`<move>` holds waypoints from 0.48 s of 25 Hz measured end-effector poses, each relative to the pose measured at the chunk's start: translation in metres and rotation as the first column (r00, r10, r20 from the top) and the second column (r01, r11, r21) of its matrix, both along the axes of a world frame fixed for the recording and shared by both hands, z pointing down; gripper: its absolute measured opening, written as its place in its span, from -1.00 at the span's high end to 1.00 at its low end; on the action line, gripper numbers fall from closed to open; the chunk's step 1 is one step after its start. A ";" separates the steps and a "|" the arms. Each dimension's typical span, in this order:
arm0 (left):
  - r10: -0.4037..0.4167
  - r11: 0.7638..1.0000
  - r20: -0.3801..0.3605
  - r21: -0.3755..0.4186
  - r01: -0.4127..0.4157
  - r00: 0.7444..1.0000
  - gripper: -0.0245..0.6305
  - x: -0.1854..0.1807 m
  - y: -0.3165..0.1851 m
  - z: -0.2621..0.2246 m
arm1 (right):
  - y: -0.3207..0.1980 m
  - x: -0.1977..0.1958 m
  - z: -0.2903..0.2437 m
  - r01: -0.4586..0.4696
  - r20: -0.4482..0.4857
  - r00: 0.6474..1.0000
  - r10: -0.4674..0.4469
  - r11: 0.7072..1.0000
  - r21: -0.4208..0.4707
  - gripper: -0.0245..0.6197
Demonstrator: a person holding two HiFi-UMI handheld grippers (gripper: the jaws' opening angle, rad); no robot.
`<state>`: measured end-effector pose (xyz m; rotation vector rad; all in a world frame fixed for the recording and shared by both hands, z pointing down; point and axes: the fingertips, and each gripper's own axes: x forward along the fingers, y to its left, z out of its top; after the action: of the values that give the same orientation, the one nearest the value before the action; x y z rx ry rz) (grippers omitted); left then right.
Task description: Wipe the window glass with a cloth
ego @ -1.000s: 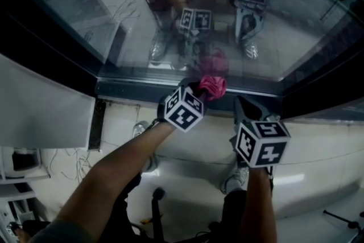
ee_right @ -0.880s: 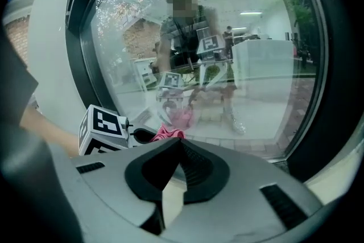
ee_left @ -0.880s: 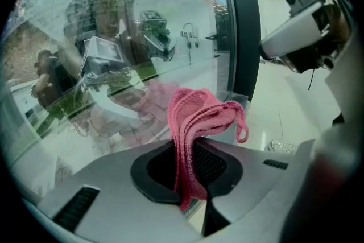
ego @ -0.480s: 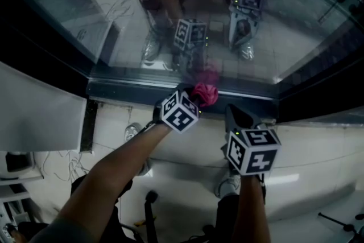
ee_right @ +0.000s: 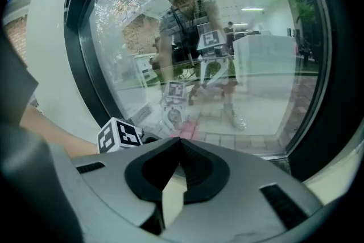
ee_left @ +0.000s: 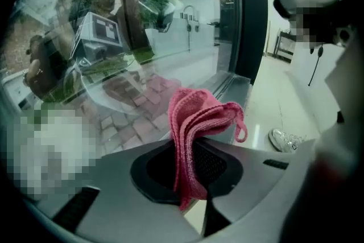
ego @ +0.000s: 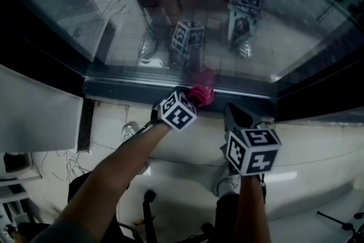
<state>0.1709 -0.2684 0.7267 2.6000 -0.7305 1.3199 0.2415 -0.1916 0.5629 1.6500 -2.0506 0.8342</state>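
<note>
Since a second ago, the left gripper [ego: 192,101] has been shifted slightly leftward along the bottom of the glass [ego: 227,25], its jaws clamped on the pink cloth [ee_left: 196,116]. The cloth's folded end is held at the glass's lower edge, just above the dark frame [ego: 142,88]. The right gripper [ee_right: 180,145] is held beside it, jaws closed together on nothing. Square black-and-white markers are shown on each cube [ego: 253,149].
</note>
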 end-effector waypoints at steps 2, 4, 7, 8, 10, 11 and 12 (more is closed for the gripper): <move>0.007 1.000 -0.025 0.013 -0.007 1.000 0.75 -0.003 0.002 -0.015 | -0.002 0.001 -0.005 0.005 -0.007 1.000 -0.005 1.000 0.015 0.92; 0.037 0.998 -0.043 0.047 -0.035 0.998 0.75 -0.009 0.006 -0.034 | 0.000 -0.004 -0.014 0.008 -0.007 1.000 -0.008 0.999 0.041 0.92; 0.065 0.993 -0.060 0.103 -0.058 0.996 0.75 -0.018 0.007 -0.075 | 0.010 -0.017 -0.035 0.015 0.000 1.000 -0.015 0.997 0.072 0.92; 0.069 0.991 -0.070 0.120 -0.060 0.995 0.75 -0.020 0.006 -0.091 | 0.016 -0.022 -0.042 0.018 0.004 1.000 -0.018 0.997 0.077 0.92; 0.075 0.987 -0.086 0.149 -0.062 0.993 0.75 -0.026 0.008 -0.121 | 0.027 -0.034 -0.055 0.024 0.010 1.000 -0.025 0.996 0.088 0.92; 0.079 0.985 -0.095 0.160 -0.063 0.992 0.75 -0.028 0.011 -0.135 | 0.032 -0.040 -0.063 0.029 0.009 1.000 -0.030 0.995 0.095 0.92; 0.083 0.983 -0.104 0.172 -0.064 0.991 0.75 -0.030 0.013 -0.149 | 0.035 -0.044 -0.072 0.034 0.005 0.999 -0.035 0.994 0.104 0.92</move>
<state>0.1414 -0.2551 0.5775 2.8327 -0.7647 1.1673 0.1975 -0.1562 0.4907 1.6629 -2.1541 0.7333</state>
